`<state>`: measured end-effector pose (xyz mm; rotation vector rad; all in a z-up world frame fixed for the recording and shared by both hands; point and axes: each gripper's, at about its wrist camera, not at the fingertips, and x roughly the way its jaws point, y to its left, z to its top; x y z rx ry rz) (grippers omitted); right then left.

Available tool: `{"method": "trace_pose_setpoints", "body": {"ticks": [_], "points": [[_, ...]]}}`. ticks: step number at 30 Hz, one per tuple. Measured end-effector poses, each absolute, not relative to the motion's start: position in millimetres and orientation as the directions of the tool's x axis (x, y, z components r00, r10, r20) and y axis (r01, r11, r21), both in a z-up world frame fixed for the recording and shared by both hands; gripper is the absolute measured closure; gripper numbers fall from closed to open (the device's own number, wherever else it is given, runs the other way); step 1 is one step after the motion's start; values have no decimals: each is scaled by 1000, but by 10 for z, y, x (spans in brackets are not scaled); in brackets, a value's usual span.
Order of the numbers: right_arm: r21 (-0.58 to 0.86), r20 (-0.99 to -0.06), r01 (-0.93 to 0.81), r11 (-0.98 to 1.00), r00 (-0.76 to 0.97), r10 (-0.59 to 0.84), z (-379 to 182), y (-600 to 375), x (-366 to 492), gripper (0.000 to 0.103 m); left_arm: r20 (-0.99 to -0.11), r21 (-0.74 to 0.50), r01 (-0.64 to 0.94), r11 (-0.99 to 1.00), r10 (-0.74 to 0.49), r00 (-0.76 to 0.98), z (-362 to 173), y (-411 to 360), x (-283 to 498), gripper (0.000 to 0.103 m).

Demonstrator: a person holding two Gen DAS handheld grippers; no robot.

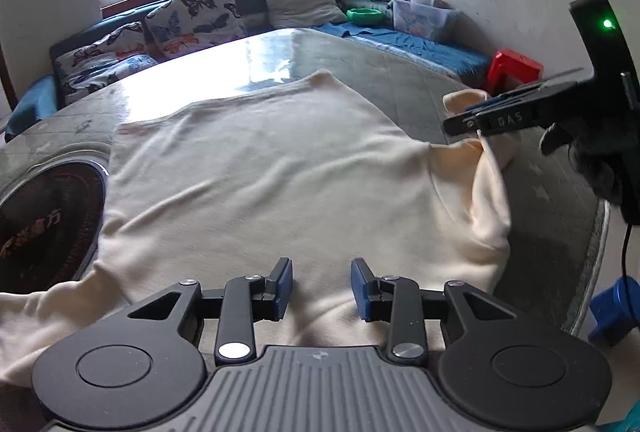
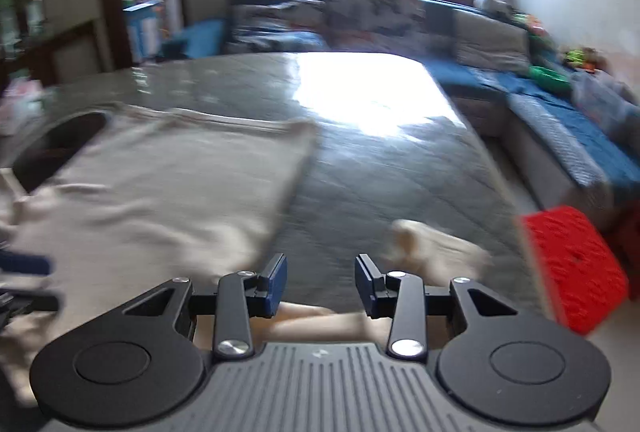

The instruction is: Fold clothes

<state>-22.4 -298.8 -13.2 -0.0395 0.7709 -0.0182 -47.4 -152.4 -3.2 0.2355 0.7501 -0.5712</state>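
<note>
Shirt, cream, lies spread flat on the grey counter, its right sleeve bunched near the right edge. My left tool hovers over the near hem, gaping, holding nothing. My right tool gapes too, empty, sleeve cloth just beneath it.

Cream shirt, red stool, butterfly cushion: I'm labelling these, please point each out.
cream shirt (image 1: pixel 256 167): left wrist view, middle of its body.
red stool (image 2: pixel 572 268): right wrist view, textured top.
butterfly cushion (image 1: pixel 196 17): left wrist view, printed face.
</note>
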Motion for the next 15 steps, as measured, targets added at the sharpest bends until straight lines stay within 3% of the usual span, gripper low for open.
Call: {"method": "trace_pose_setpoints", "body": {"ticks": [8,15], "points": [[-175,-661,183,967,706,-253,-122,-3422,-756,65,-701,4,578,816,-410,584,-42,-1513,-464,65],[-124,-648,217,968,721,-244,-44,-3528,-948,64,-703,13,581,814,-405,584,-37,-1522,-495,65]]}}
